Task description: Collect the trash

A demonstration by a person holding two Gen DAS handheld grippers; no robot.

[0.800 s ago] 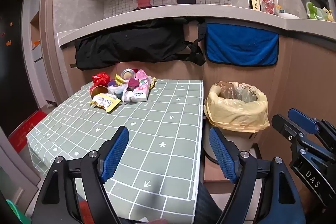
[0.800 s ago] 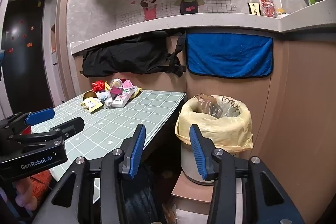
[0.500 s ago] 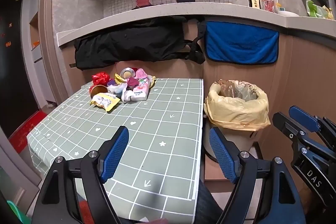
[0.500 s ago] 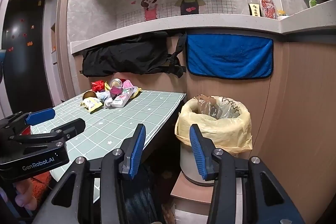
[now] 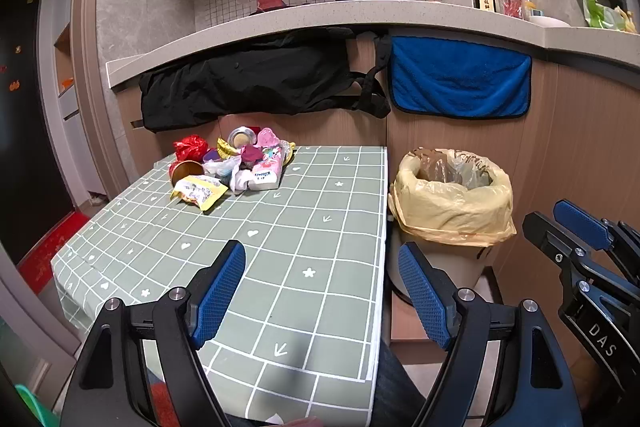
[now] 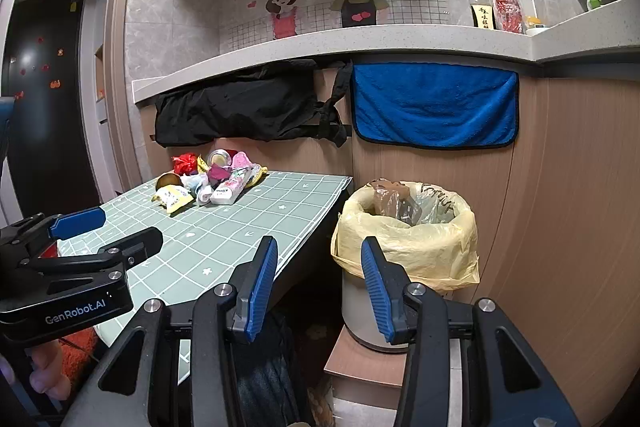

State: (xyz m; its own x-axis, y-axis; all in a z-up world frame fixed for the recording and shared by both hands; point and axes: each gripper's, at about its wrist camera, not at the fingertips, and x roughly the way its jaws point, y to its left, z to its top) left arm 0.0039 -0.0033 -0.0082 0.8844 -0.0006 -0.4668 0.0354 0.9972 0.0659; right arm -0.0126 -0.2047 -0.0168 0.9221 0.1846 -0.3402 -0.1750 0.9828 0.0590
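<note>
Claws: both are hanging short of the near table edge, neither carrying anything; the left claw (image 5: 322, 287) is gaping wide over the near end of the table, the right claw (image 6: 318, 285) is spread a little less, off the table's right edge and facing the bin.
Table: the green checked table (image 5: 312, 227) is lying bare between the left claw and the rubbish, running away toward 12 o'clock.
Bin: the yellow-lined trash bin (image 5: 452, 203) is standing just beside the table's right edge, at about 1 o'clock from the left claw and dead ahead of the right claw (image 6: 408, 227); it is already holding some bags.
Trash pile: the heap of wrappers and cups (image 5: 232, 163) is sitting at the far left corner of the table, well apart from both claws, at about 11 o'clock from the left claw and 10 o'clock from the right (image 6: 208, 183).
Nearest piece: the yellow snack packet (image 5: 200, 191) is lying flat at the front of the heap, its long axis running roughly 10 to 4 o'clock.
Nearer arm: the left one, judging by the angle; a straight reach forward and slightly left is looking like the opening move.
Progress: collection is seeming only at its start on this table.
</note>
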